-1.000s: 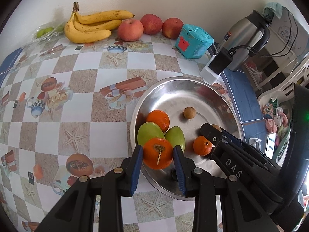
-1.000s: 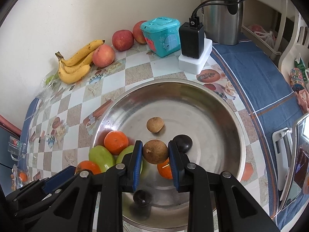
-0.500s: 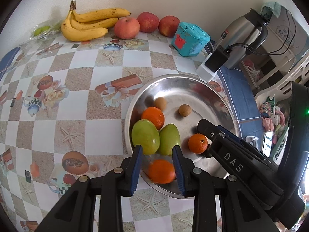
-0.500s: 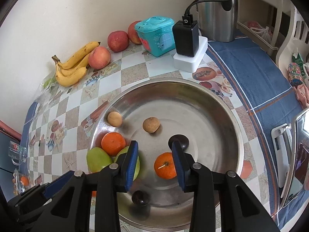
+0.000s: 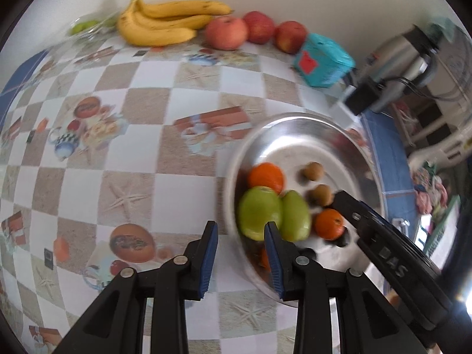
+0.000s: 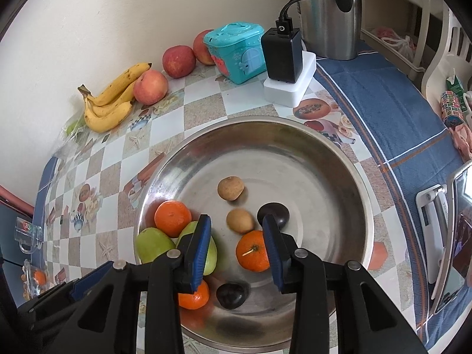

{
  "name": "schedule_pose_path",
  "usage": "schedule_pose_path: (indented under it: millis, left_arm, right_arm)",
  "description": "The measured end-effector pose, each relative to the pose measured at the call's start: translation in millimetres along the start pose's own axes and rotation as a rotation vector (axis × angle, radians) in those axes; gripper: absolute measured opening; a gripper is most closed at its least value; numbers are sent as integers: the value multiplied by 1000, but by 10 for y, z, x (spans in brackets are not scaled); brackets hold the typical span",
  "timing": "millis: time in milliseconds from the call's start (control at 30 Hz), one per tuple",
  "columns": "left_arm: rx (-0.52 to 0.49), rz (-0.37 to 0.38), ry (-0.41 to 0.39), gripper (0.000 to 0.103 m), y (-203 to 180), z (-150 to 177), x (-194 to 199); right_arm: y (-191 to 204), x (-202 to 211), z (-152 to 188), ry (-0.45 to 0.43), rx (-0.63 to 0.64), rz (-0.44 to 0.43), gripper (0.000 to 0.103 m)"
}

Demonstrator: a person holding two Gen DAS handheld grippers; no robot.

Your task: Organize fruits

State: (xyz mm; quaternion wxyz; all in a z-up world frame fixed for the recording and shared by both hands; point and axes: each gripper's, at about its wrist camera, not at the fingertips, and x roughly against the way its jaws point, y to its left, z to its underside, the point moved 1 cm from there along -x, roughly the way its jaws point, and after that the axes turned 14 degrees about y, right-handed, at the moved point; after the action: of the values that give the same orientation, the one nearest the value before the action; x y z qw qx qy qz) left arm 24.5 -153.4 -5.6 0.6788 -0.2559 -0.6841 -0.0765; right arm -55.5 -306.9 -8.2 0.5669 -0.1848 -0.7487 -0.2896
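A steel bowl (image 6: 339,159) (image 5: 298,129) holds oranges (image 6: 172,218), two green fruits (image 6: 153,244), two small brown fruits (image 6: 230,188) and two dark fruits (image 6: 231,295). My right gripper (image 6: 237,249) is open and empty above the bowl, over an orange (image 6: 252,250). My left gripper (image 5: 240,253) is open and empty at the bowl's left rim, near the green fruits (image 5: 259,212). Bananas (image 5: 165,20) and three apples (image 5: 225,32) lie by the far wall.
A teal toy box (image 6: 234,51), a black charger on a white block (image 6: 283,56) and a steel kettle (image 6: 330,14) stand behind the bowl. A blue cloth (image 6: 383,103) covers the table's right side. A phone on a stand (image 6: 448,236) is at right.
Both grippers opened and dropped their fruit into the bowl: the left its orange, the right a small brown fruit. The left gripper has since swung left, off the bowl.
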Motion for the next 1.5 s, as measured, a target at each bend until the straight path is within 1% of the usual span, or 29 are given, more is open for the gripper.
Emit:
schedule_pose_path:
  millis: [33,100,233,267,300,333,367,400,433,467,500,533,600,700,833,933,1000,1067,1300,1500]
  left_arm:
    - [24,-11,-1,43,62,-14,3]
    - [61,-25,-3,57,155,-35,14]
    - [113,-41,-8,62,322,-79,45]
    - [124,-46,-7,68,353,-89,48]
    - [136,-53,-8,73,381,-95,50]
    - [148,-65,-8,74,410,-100,52]
    - [161,-80,-8,78,439,-103,54]
    - [173,-97,-9,86,466,-106,50]
    - [184,-120,-15,91,493,-108,45]
    - [190,-147,-21,99,520,-108,34]
    - [193,-173,-24,103,541,-113,20]
    - [196,-197,-26,103,564,-115,4]
    - [200,-227,-26,103,612,-122,-24]
    - [205,-246,-31,103,658,-141,-37]
    - [200,-292,-50,103,697,-154,-34]
    - [191,-309,-60,103,715,-170,-39]
    - [185,-317,-71,103,721,-177,-29]
    - [181,-325,-82,103,725,-181,-20]
    - [122,-344,-103,103,667,-200,-30]
    - [135,-376,-163,103,699,-201,41]
  right_arm:
    - [11,-5,3,2,3,1,37]
    - [35,-12,3,5,10,4,37]
    - [110,-32,5,11,34,11,37]
    - [128,-36,7,13,40,12,40]
    - [145,-40,8,14,46,14,48]
    - [169,-46,10,15,53,18,52]
    - [190,-51,12,14,60,23,60]
    - [206,-56,14,13,65,28,62]
    - [227,-64,15,14,72,35,62]
    - [241,-72,15,15,78,42,67]
    - [249,-78,16,15,81,50,75]
    - [258,-83,19,13,84,61,78]
    - [272,-97,19,14,90,70,78]
    - [286,-115,14,19,98,76,80]
    - [310,-132,10,22,105,84,82]
    - [330,-138,13,21,111,87,83]
    - [340,-136,18,13,117,101,92]
    - [339,-142,17,10,117,120,97]
    - [336,-140,20,3,116,119,97]
    - [363,-138,46,-3,120,127,97]
